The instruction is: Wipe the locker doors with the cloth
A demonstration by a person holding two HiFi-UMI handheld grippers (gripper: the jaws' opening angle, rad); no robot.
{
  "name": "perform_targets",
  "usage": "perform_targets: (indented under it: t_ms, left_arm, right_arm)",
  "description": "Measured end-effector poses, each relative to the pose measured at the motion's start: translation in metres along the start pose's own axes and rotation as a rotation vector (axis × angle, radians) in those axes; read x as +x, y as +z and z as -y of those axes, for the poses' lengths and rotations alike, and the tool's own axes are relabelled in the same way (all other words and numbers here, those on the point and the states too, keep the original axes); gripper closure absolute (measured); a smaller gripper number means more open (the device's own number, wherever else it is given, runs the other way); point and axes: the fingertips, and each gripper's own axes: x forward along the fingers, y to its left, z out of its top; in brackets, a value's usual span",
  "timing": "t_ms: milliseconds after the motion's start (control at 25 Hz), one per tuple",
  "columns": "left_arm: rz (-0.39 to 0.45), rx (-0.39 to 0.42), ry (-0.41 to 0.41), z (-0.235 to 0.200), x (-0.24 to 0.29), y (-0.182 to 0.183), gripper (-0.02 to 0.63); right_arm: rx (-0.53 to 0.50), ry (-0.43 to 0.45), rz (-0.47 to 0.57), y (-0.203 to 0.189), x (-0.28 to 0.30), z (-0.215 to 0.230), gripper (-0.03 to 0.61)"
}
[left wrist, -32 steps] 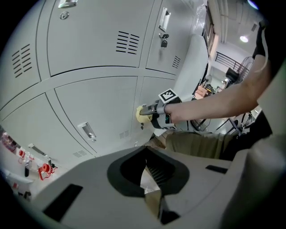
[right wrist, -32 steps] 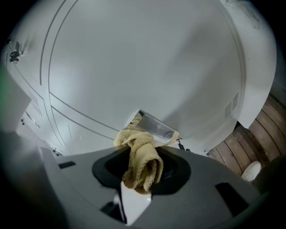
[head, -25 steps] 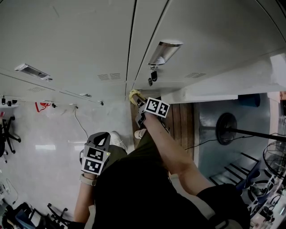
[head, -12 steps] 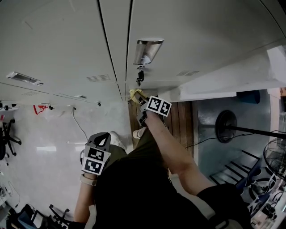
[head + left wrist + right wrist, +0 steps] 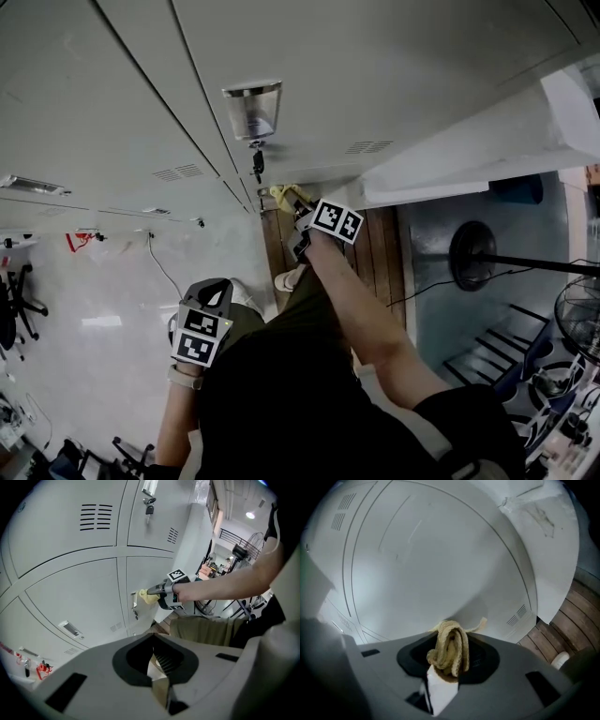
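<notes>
— So where had we got to w/ the lockers?
— Mid-wipe, by our reckoning. Our right tongs (image 5: pixel 446 670) were clenched on the cloth (image 5: pixel 450 646), a yellowish wad poking out past the tips.
— And the cloth was on a door?
— Looked so. In the left gripper view it sat against one of the lower doors (image 5: pixel 150 571), just beside the seam and the small latch (image 5: pixel 133 603) there. Whether it pressed hard or only brushed, we couldn't tell.
— Left tongs (image 5: pixel 159 688)?
— Closed on nothing, held back near our leg, well apart from the lockers. No part in the job at that pt.
— How much was done, then?
— Hard to say, tbh. The locker doors (image 5: pixel 394 66) all showed the same plain grey. No damp streaks and no dust line, so nothing told wiped from unwiped. We judged that one low door was in hand, approx at its edge. The rest of the bank, incl. the upper door w/ the key (image 5: pixel 257 164) in its lock, was left to do, or at least unconfirmed.
</notes>
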Motion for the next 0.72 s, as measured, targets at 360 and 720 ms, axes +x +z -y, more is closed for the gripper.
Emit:
perform_targets:
  t_ms: [360, 720]
  left_arm:
    - [-0.038, 0.048, -0.025, 0.014, 0.018, 0.011, 0.603]
    - [-0.111, 0.114, -0.007, 0.014, 0.039, 0.017, 0.604]
  right_arm:
    - [0.058, -0.034, 0.097, 0.037, -0.030, 0.029, 0.448]
    - [0.119, -0.091, 0.222, 0.067, -0.056, 0.058, 0.448]
